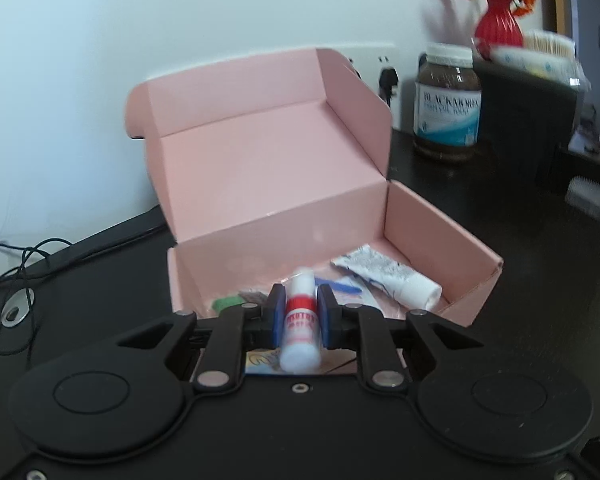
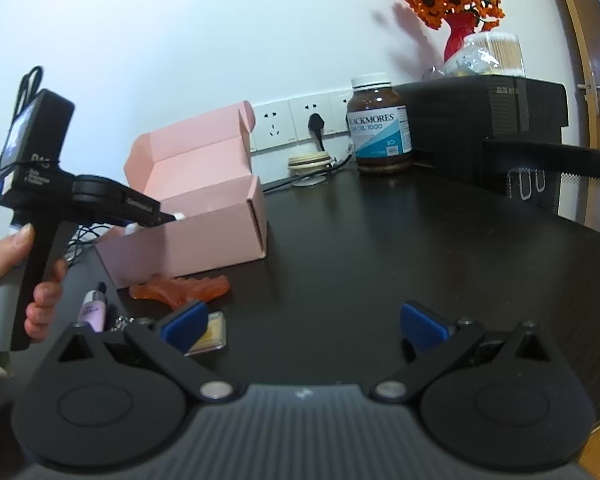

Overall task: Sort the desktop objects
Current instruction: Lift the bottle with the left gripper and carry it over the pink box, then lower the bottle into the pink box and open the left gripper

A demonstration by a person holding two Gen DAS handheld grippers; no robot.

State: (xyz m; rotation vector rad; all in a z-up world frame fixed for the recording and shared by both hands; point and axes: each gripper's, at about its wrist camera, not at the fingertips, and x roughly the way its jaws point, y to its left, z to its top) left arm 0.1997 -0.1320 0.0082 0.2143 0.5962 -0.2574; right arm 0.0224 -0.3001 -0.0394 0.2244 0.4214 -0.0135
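Observation:
My left gripper (image 1: 300, 316) is shut on a small white bottle with a red label (image 1: 301, 326), held just above the near rim of the open pink box (image 1: 284, 184). Inside the box lie a white tube (image 1: 396, 280), a blue strip and a green item (image 1: 226, 304). From the right wrist view the left gripper (image 2: 168, 216) reaches over the pink box (image 2: 204, 236), held by a hand (image 2: 4, 272). My right gripper (image 2: 304, 324) stands open above the dark table, nothing between its blue pads. An orange jelly-like item (image 2: 180, 290), a small purple bottle (image 2: 94, 308) and a yellow flat case (image 2: 212, 334) lie beside the box.
A brown supplement jar (image 2: 380, 132) stands by the wall sockets. A black box (image 2: 480, 108) carries a red vase of orange flowers (image 2: 456, 36) and a cotton-swab tub. A black mesh holder (image 2: 548, 176) sits at right. Cables (image 1: 8, 256) trail at the table's left.

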